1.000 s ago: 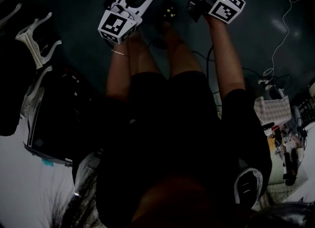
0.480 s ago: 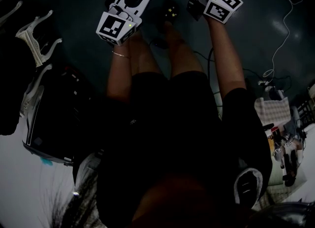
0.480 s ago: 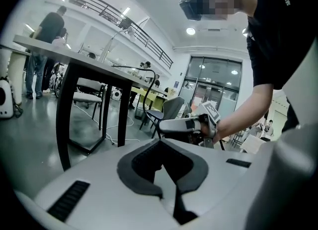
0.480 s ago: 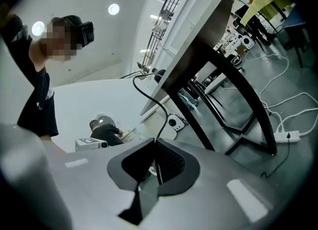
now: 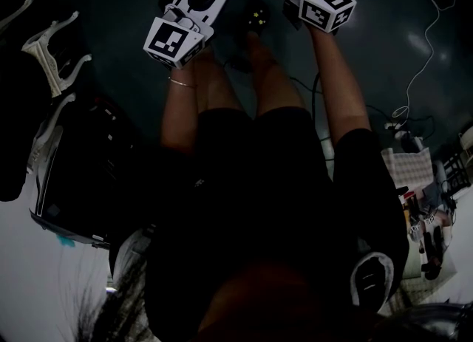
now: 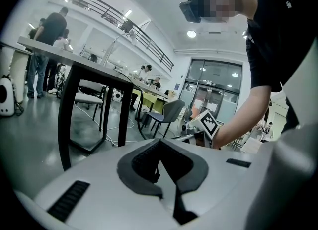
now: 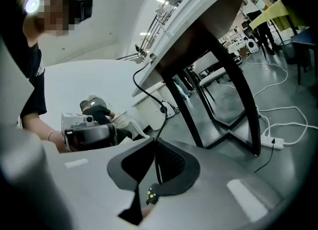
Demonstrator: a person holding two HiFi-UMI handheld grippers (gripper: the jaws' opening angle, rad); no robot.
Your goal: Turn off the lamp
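The right gripper (image 7: 155,141) is closed to a slit, on nothing I can confirm; its blunt, joined jaws may skid off the small switch (image 7: 151,193) or drag its cord (image 7: 163,117) — tugging whatever it feeds up at the table (image 7: 203,25); the left gripper (image 6: 159,141), clenched and empty, steadies nothing. The switch shows below the root of the right jaws, cord running along their seam; the lamp itself shows nowhere.
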